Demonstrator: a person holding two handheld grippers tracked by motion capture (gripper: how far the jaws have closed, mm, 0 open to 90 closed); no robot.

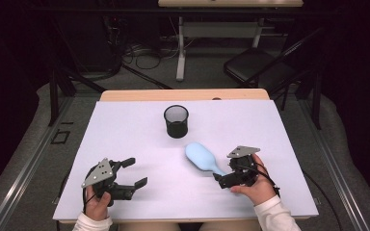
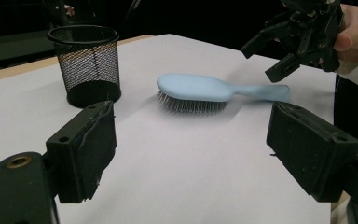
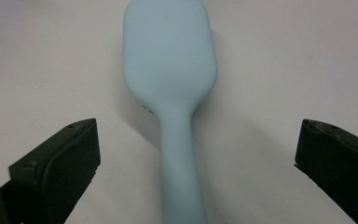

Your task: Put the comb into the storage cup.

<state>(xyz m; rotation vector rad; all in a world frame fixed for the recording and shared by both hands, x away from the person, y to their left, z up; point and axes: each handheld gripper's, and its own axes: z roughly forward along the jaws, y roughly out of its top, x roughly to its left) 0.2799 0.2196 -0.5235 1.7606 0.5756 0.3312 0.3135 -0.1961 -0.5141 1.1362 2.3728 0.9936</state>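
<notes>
A white-topped table [image 1: 125,139] seen from above the person's side, ordered here from the near edge outward. Nearest, at the near left, a hand holds the left tool [image 1: 134,172], its jaws standing partly apart with nothing between them, hovering just inside the near edge. At the near right, another hand holds the right tool [image 1: 220,180], its jaws spread wide on either side of the handle of a light blue hairbrush [image 1: 201,158], not pressing on it (in the right gripper view the handle [image 3: 179,177] runs up the middle of the gap with clear white surface on both sides). The hairbrush lies bristles down, handle end towards the right tool, head angled away to the left and towards the middle of the table. A broad stretch of bare table lies between the two tools, and more bare surface runs along the left side. Farther off, near the far edge and about centred, a black mesh cup [image 1: 176,121] stands upright, close to the brush head but apart from it. Beyond the white top, a strip of wooden table edge [image 1: 139,94] shows, then dark floor
</notes>
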